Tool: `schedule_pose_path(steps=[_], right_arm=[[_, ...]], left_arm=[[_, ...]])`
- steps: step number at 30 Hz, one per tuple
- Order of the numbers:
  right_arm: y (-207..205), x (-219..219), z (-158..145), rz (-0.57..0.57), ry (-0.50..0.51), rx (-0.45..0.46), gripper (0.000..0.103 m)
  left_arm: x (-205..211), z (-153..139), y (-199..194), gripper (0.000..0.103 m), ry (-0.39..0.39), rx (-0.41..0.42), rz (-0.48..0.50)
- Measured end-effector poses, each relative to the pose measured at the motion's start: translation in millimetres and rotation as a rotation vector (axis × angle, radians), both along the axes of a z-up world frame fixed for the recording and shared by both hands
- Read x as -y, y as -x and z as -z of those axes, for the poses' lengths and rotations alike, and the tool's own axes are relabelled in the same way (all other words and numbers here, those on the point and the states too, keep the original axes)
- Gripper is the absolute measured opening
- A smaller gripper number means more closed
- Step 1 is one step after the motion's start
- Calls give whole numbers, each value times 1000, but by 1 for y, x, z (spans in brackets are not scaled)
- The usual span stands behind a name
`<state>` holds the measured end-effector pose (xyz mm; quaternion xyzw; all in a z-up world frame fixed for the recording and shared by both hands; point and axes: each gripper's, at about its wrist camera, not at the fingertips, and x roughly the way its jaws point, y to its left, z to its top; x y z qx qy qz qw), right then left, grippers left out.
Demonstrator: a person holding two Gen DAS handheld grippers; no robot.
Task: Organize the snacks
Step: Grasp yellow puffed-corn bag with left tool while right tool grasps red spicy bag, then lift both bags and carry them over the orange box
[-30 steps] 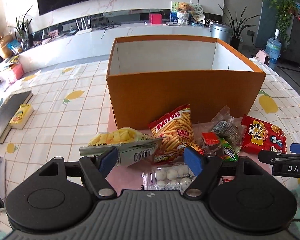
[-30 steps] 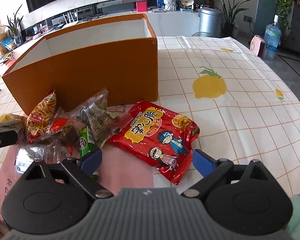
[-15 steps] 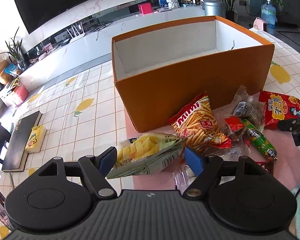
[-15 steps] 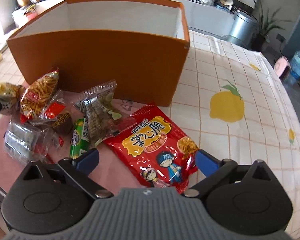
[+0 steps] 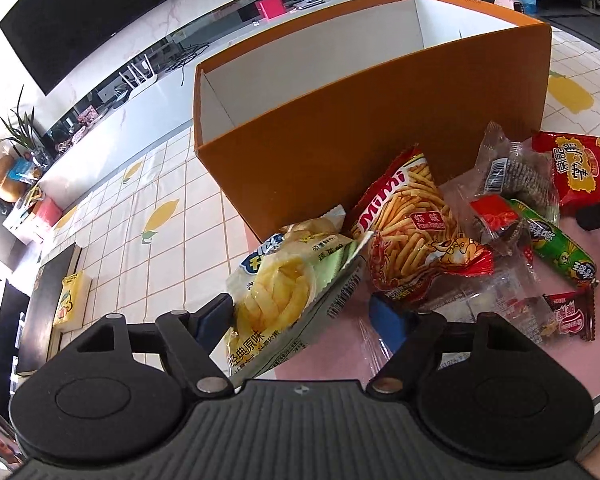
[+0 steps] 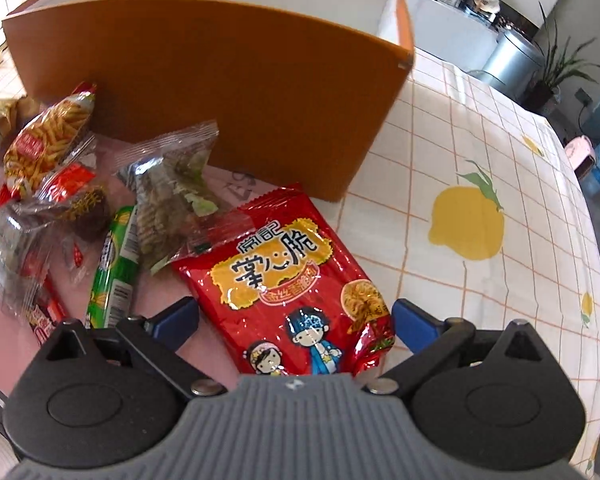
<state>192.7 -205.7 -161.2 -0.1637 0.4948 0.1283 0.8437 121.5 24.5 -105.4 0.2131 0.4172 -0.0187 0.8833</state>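
Observation:
A yellow-green chips bag [image 5: 284,292] lies between the jaws of my left gripper [image 5: 302,318]. The jaws are closing; the left pad touches the bag and the right pad stands apart from it. Beside the bag lie a red Mimi bag [image 5: 412,236], a clear biscuit packet [image 5: 516,172] and a green stick [image 5: 560,248]. My right gripper [image 6: 296,322] is open and straddles the near end of a red noodle packet [image 6: 284,276]. The orange box [image 6: 204,76] stands open-topped just behind the snacks.
The snacks lie on a pink mat [image 5: 340,344] over a lemon-print tablecloth [image 6: 468,216]. A dark book with a yellow box [image 5: 72,300] on it lies far left. Small clear and red packets [image 6: 20,248] crowd the left of the right wrist view.
Both grippers rolled and came lower and closer to the snacks. The chips bag now sits deeper between the left jaws, which narrowed. The red packet now reaches between the right jaws.

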Motion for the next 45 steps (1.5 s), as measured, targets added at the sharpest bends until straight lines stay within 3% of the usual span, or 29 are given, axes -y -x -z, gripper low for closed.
schedule_pose_path(steps=[2,8,12,15,23,30,38,45], right_arm=[[5,-1,-4,-8,-22,-1,93],[17,2,-15,-8,-130,-29,91],[21,11,-20,35,-270,-85,91],[26,12,-16,46,-347,-148,92],[46,-20,-17,-88,-173,4,98],[39,-27,-10,-143,-157,-17,99],[28,-14,-5,-58,-209,-95,97],[45,-12,-14,-45,-202,-44,88]], left_arm=[[-1,-1,0,69,-3,4,-10],[-10,-10,5,52,111,2,-47],[-18,-17,9,40,187,5,-94],[-24,-27,14,39,248,12,-110],[-28,-49,37,38,360,39,-143],[-27,-63,50,38,423,46,-130],[-16,-70,59,38,463,37,-114],[-16,-69,63,38,503,26,-114]])
